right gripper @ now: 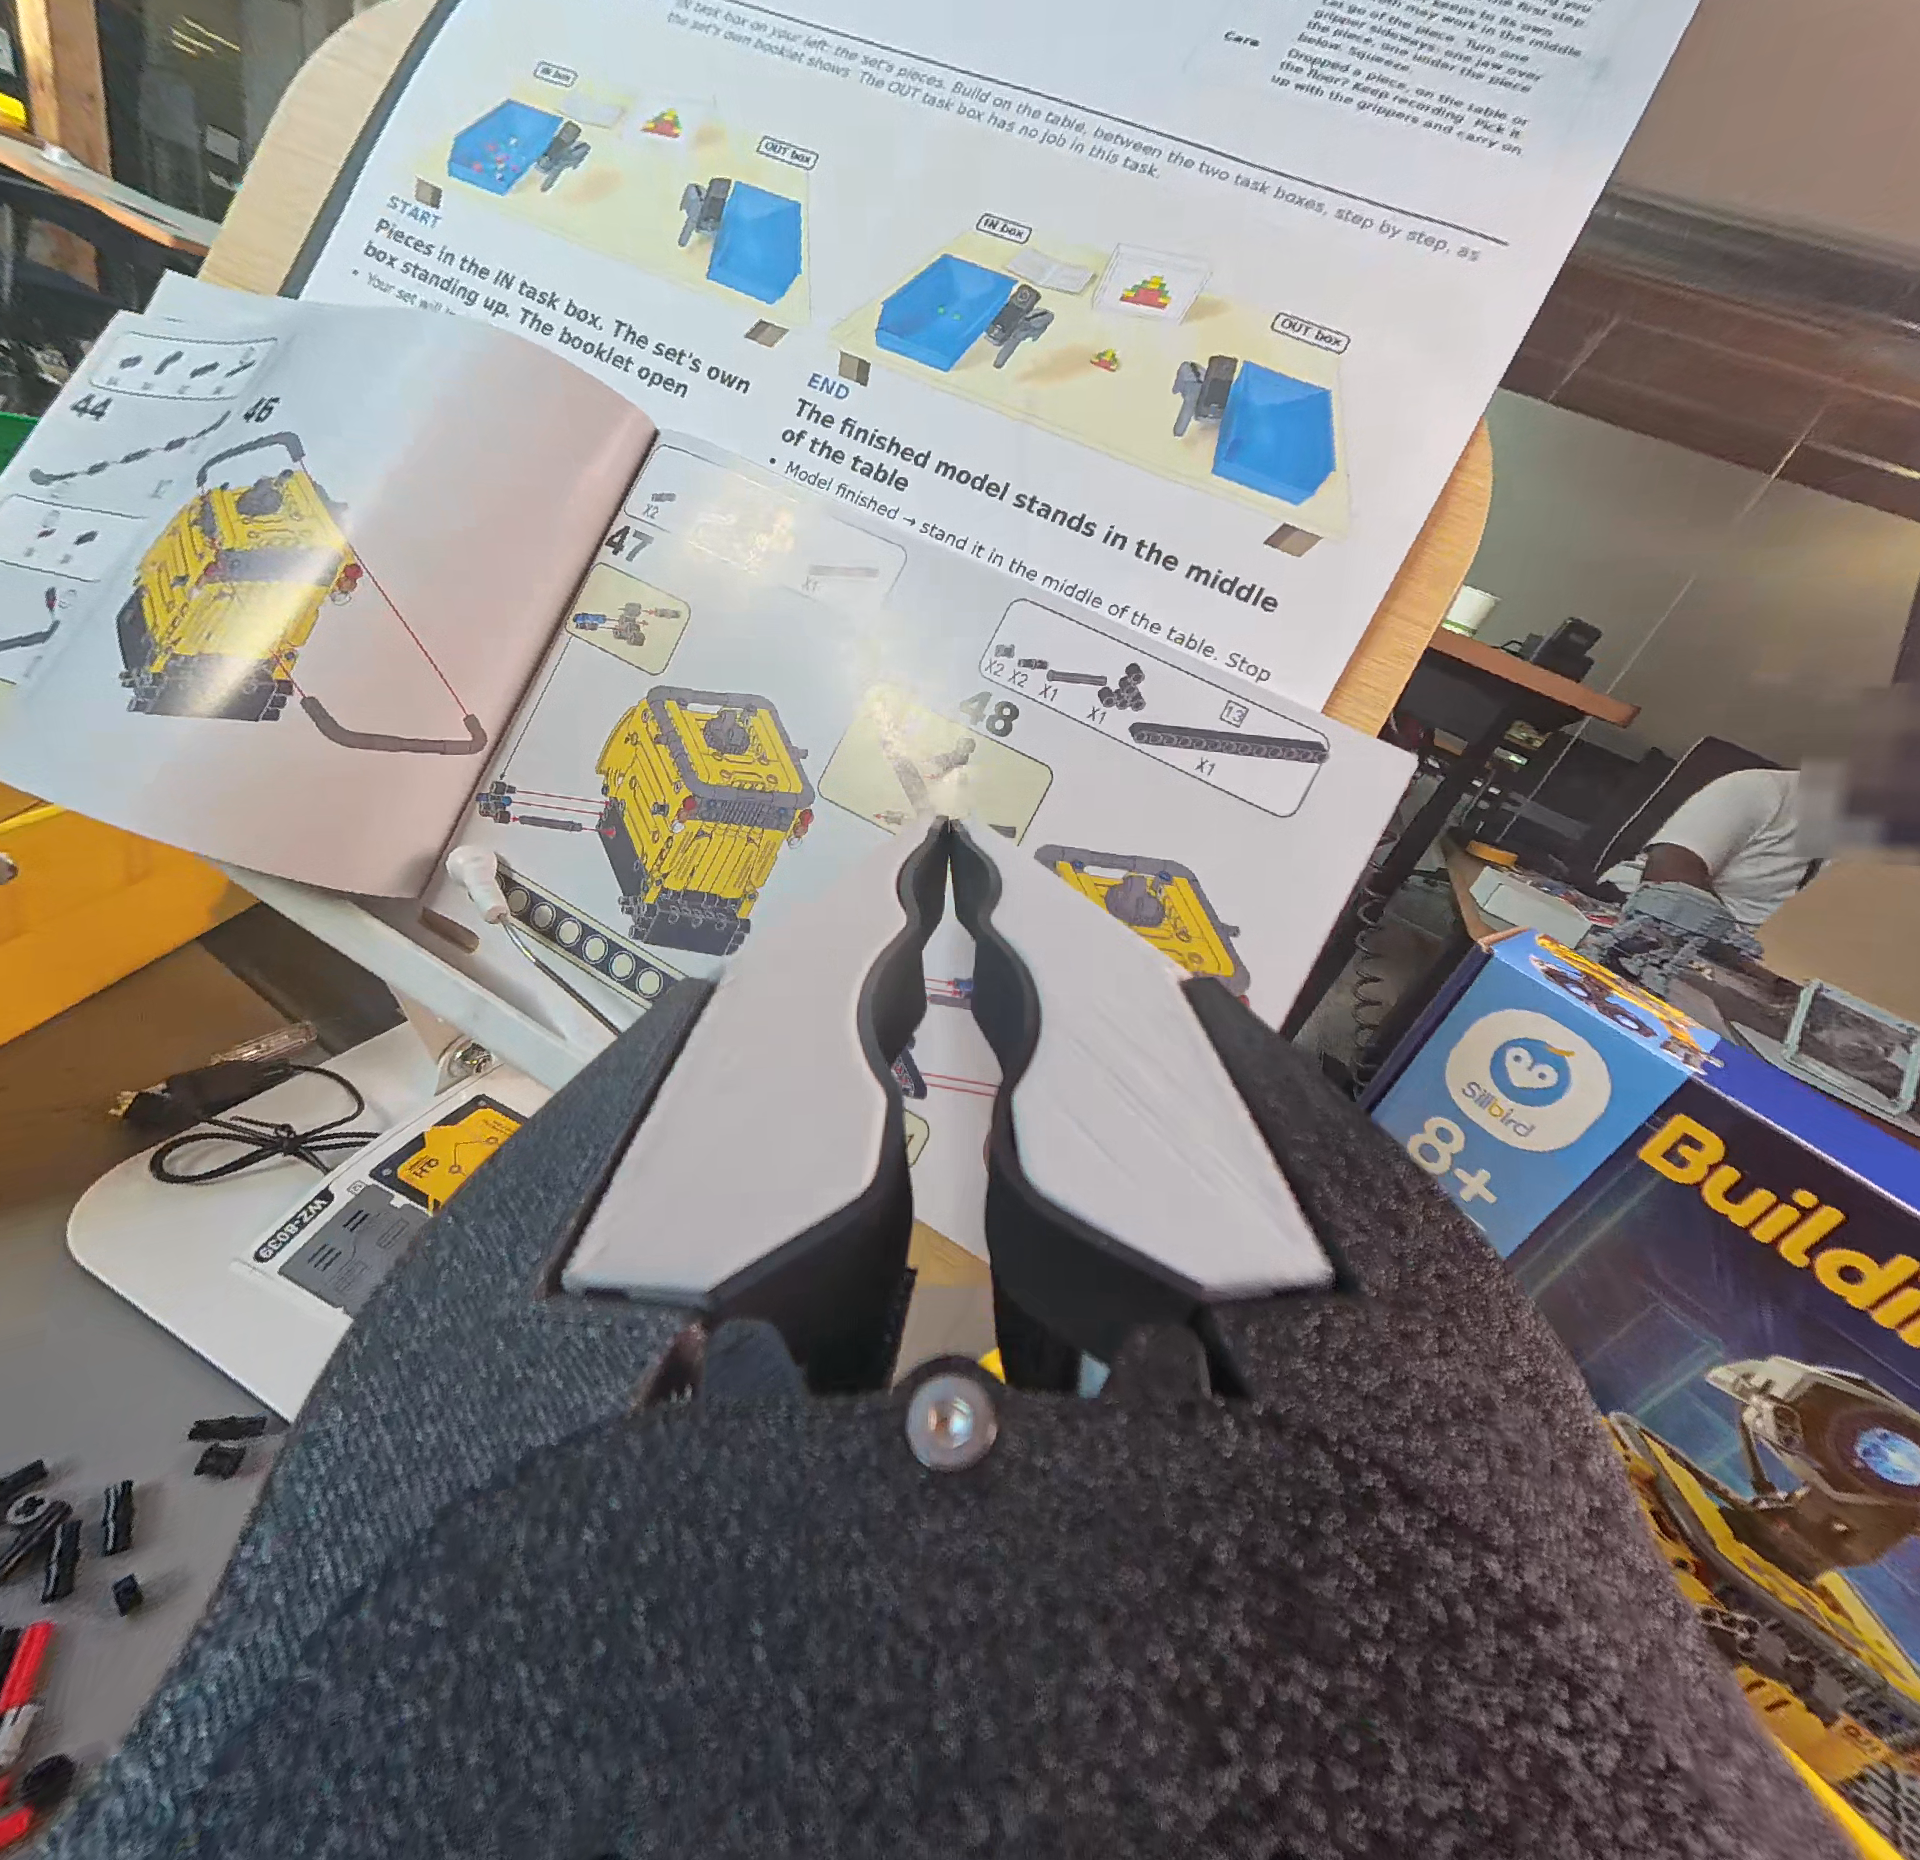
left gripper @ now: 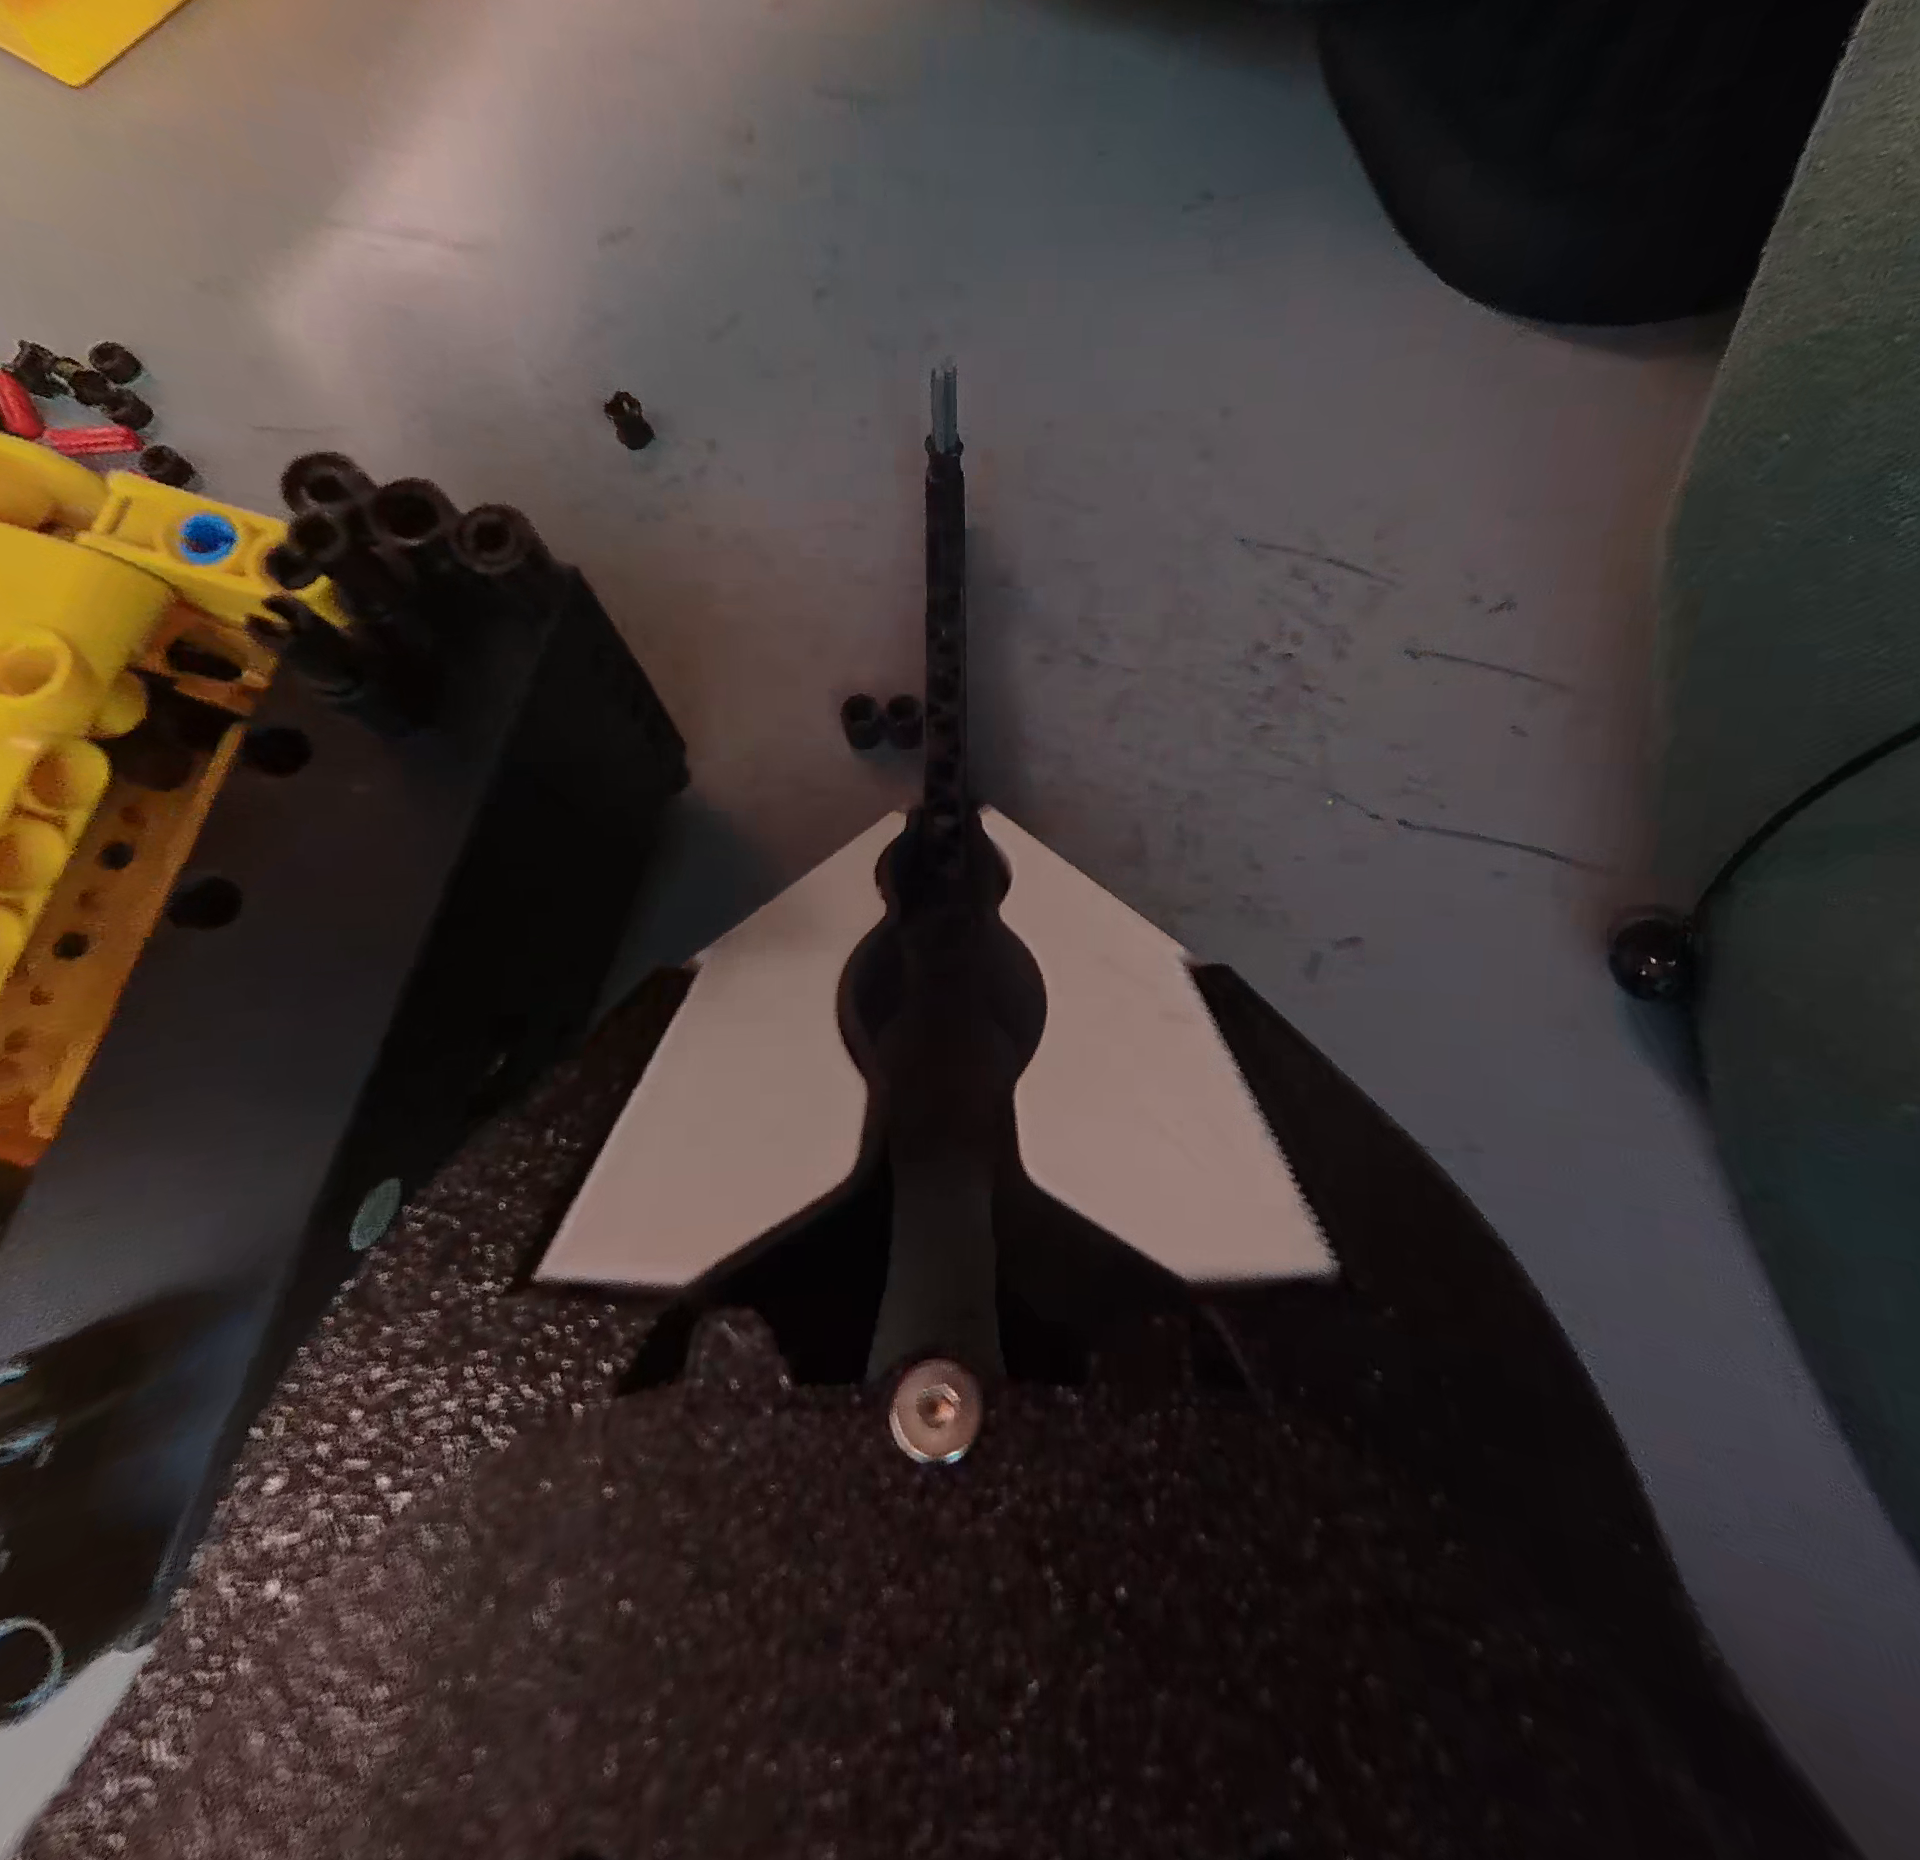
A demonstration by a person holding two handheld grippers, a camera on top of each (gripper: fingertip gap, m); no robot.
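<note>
Beam, long, black and perforated, is clamped edge-on in the left gripper above the grey table, with the part-built yellow model well to its left. Right gripper, its jaws together on nothing, points at the open booklet; loose pins lie beside the beam.
</note>
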